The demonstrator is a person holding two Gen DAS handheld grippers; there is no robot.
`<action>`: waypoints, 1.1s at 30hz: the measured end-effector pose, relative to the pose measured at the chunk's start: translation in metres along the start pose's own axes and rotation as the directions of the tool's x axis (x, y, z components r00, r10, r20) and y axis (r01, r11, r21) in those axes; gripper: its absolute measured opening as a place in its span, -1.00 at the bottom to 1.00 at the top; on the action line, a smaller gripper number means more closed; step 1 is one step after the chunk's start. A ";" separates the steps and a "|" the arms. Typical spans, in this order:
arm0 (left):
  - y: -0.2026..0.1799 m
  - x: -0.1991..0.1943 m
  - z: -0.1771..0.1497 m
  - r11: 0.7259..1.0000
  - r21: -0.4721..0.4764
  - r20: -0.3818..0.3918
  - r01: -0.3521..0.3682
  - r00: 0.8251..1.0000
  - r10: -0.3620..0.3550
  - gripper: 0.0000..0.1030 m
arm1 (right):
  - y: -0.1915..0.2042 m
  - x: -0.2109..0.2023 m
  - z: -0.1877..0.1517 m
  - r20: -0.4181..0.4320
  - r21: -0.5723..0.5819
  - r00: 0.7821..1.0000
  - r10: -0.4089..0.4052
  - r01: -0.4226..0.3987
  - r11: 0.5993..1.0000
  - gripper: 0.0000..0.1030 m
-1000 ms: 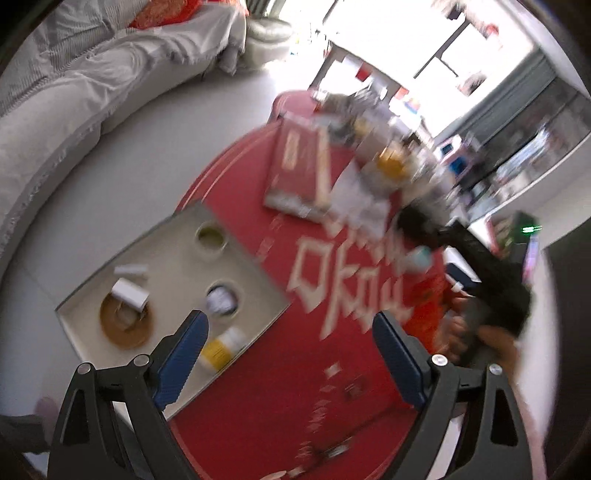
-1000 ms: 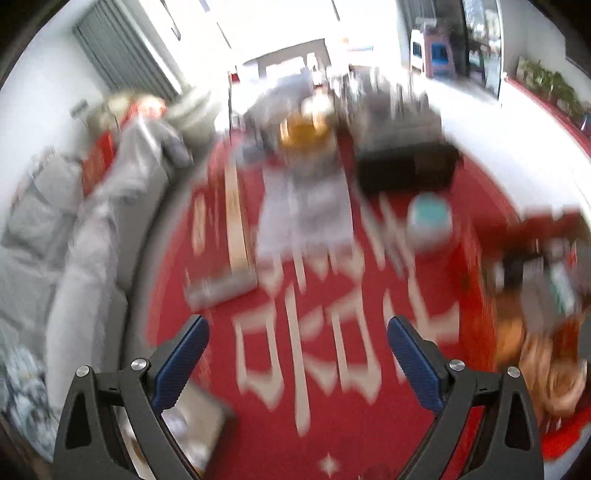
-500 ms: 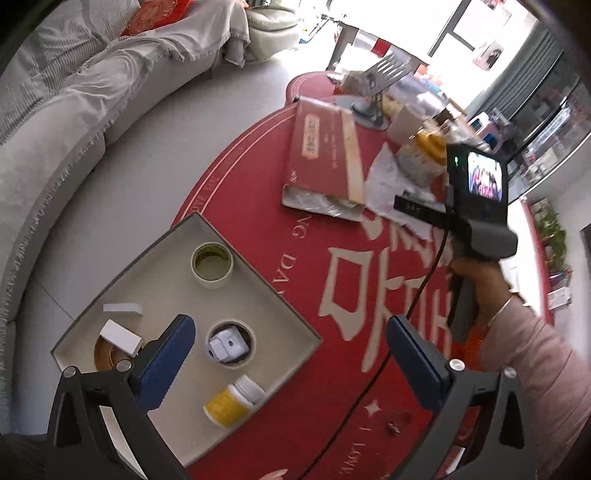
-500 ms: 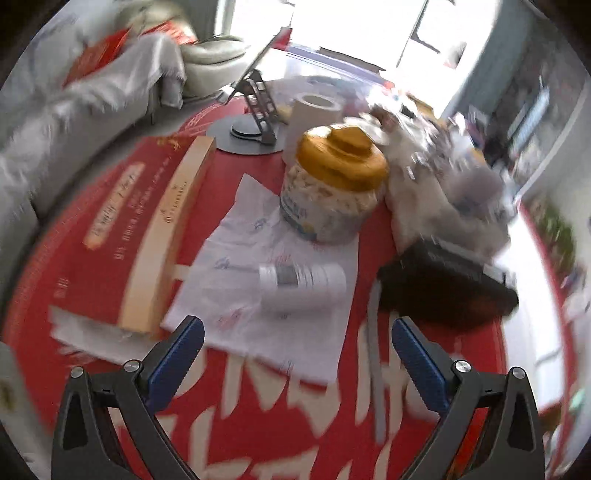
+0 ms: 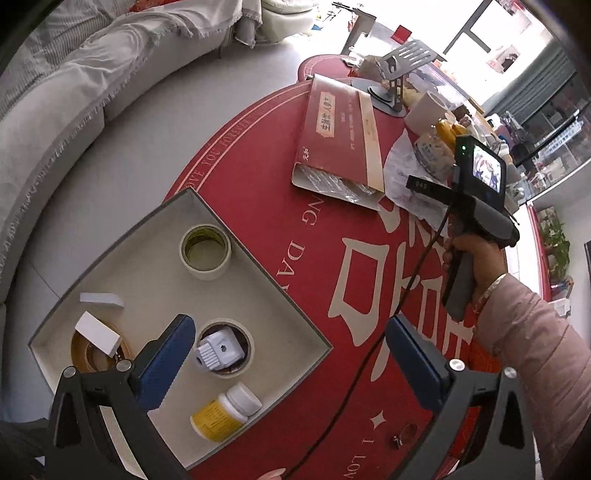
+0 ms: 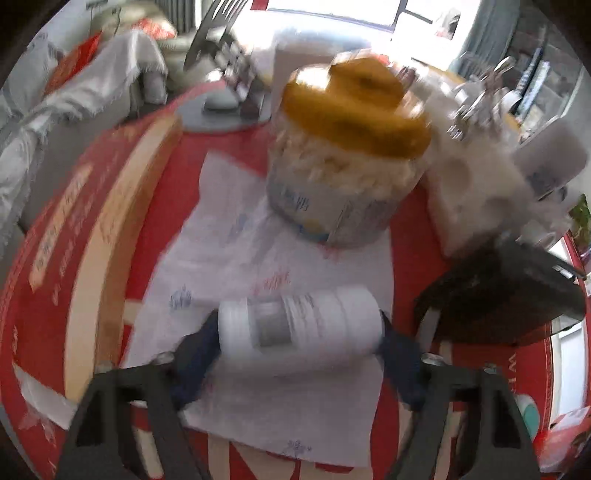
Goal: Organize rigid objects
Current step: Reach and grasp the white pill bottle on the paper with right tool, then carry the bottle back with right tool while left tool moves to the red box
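Right gripper (image 6: 299, 332) jaws are closing around white bottle (image 6: 299, 326) lying on paper (image 6: 258, 258); left gripper (image 5: 291, 365) jaws spread wide, empty.

floor: pale grey (image 5: 155, 122) | sofa: grey, curved (image 5: 55, 110) | windows: bright daylight (image 5: 424, 22)

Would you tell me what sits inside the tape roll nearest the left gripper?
A white plug adapter lies inside the tape roll. The box floor beneath it is covered.
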State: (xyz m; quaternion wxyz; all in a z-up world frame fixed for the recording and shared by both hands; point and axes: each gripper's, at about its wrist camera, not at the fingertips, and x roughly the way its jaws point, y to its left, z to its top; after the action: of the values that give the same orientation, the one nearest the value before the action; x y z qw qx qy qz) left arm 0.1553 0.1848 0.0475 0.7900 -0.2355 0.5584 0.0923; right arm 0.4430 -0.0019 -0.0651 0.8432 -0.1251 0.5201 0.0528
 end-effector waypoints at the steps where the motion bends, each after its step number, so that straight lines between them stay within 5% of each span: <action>1: -0.001 -0.002 -0.001 1.000 0.008 0.003 -0.008 1.000 0.008 1.00 | 0.001 -0.002 -0.001 -0.006 -0.002 1.000 -0.010 0.010 1.000 0.50; 5: 0.005 -0.013 -0.010 0.999 0.009 0.009 -0.032 0.999 0.032 1.00 | 0.002 -0.031 -0.010 0.000 0.022 1.000 -0.015 0.015 1.000 0.49; 9: 0.011 -0.034 -0.030 0.999 0.031 0.012 -0.043 0.999 0.043 1.00 | -0.002 -0.101 -0.037 0.037 0.094 0.992 0.118 -0.121 0.988 0.49; 16: 0.012 -0.080 -0.086 0.990 0.133 0.033 -0.040 0.999 0.036 1.00 | -0.017 -0.252 -0.135 0.123 0.153 0.934 0.336 -0.352 0.923 0.50; 22: -0.012 -0.079 -0.156 0.944 0.329 -0.068 0.034 0.998 -0.012 1.00 | -0.060 -0.339 -0.254 0.128 0.245 0.926 0.356 -0.378 0.893 0.50; 28: -0.071 -0.015 -0.239 0.841 0.541 -0.149 0.015 0.986 0.078 1.00 | -0.095 -0.310 -0.363 -0.077 0.367 0.960 0.269 -0.223 0.903 0.50; 33: -0.116 0.024 -0.258 0.810 0.581 -0.049 -0.085 0.989 0.139 1.00 | -0.111 -0.279 -0.415 -0.170 0.448 0.953 0.251 -0.153 0.881 0.50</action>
State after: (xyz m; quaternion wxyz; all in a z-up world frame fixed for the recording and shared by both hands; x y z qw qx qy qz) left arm -0.0049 -0.0417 -0.0116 0.7915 0.0441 0.6078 -0.0453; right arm -0.0175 -0.2077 0.0232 0.7759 0.1139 0.6204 0.0107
